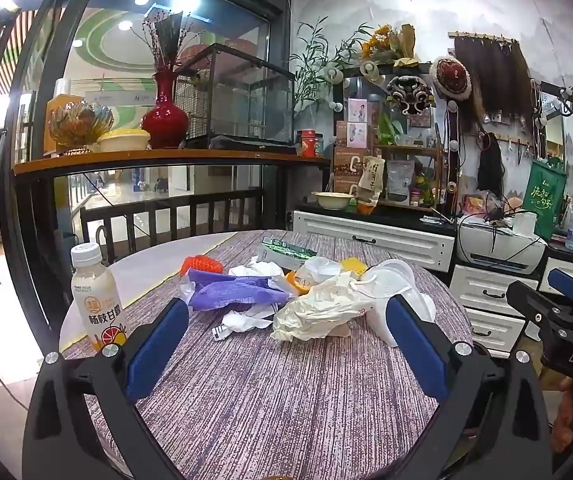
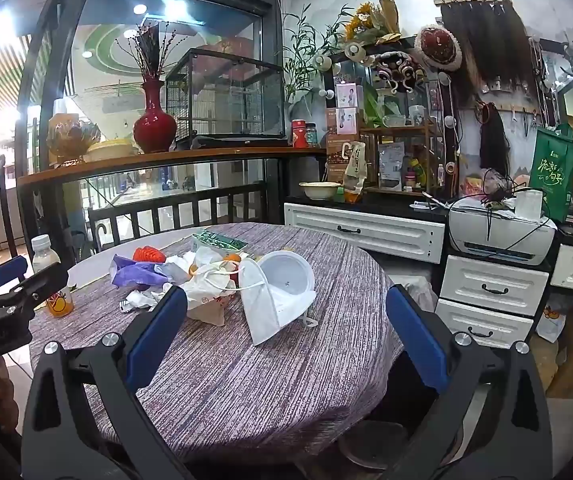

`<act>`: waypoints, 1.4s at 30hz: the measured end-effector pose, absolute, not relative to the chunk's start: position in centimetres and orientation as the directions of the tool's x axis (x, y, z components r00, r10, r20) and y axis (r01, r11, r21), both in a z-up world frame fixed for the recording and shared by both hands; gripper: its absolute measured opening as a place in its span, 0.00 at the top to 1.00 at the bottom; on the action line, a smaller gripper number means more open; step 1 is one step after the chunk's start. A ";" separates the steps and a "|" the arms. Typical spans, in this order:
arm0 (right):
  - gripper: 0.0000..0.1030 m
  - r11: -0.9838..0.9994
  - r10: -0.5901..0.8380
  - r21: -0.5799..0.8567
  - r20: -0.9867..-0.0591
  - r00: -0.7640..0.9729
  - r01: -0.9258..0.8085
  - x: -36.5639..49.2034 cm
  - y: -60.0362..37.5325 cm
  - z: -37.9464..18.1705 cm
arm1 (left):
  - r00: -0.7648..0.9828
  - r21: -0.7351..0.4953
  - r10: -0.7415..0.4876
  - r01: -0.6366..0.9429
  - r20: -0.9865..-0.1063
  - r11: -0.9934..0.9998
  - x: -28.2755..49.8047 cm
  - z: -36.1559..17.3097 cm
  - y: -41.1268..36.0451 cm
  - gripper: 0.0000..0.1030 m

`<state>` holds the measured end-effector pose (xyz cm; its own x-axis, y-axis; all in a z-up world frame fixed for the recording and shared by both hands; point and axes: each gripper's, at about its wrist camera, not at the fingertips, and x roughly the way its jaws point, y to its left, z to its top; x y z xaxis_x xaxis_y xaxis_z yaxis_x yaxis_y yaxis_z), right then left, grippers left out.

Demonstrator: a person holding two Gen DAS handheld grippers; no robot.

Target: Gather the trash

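I hold both grippers spread and empty — left gripper [image 1: 286, 332], right gripper [image 2: 286, 320] — before one trash pile [image 1: 286, 292] on the table [image 1: 286, 392]. I count one bottle [image 1: 96, 296] left of my left gripper, one purple wrapper [image 1: 234, 290], one face mask [image 2: 274, 300] — nothing blocks them.

"das" on the right gripper [image 1: 566, 308] body; "杨枝甘露" on the bottle [image 1: 96, 296] label.

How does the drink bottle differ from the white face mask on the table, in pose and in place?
The bottle stands upright; the mask lies tilted, leaning on the trash pile. The bottle stands alone near the table's left edge, apart from the pile; the mask sits at the pile's right end, touching a white cup lid. The bottle is rigid with a printed label; the mask is soft, plain white. Both rest on the striped cloth.
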<state>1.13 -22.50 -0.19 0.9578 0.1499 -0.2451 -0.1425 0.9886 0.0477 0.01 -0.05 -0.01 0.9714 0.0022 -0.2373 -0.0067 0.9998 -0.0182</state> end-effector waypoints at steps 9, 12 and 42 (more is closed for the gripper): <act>0.05 0.988 0.152 0.049 -0.243 0.958 -0.144 1.2 -22.6 -0.5 | 0.971 -0.021 0.000 -0.005 -0.238 1.000 0.0 0.0 -0.1 0.05; 0.05 0.989 0.151 0.048 -0.240 0.959 -0.143 1.2 -22.0 -0.8 | 0.971 -0.020 0.000 -0.005 -0.237 1.000 -0.1 0.0 -0.1 0.05; 0.05 0.987 0.159 0.052 -0.253 0.954 -0.151 1.2 -22.0 -0.9 | 0.969 -0.021 0.004 -0.010 -0.245 1.000 0.2 -0.5 -0.1 0.05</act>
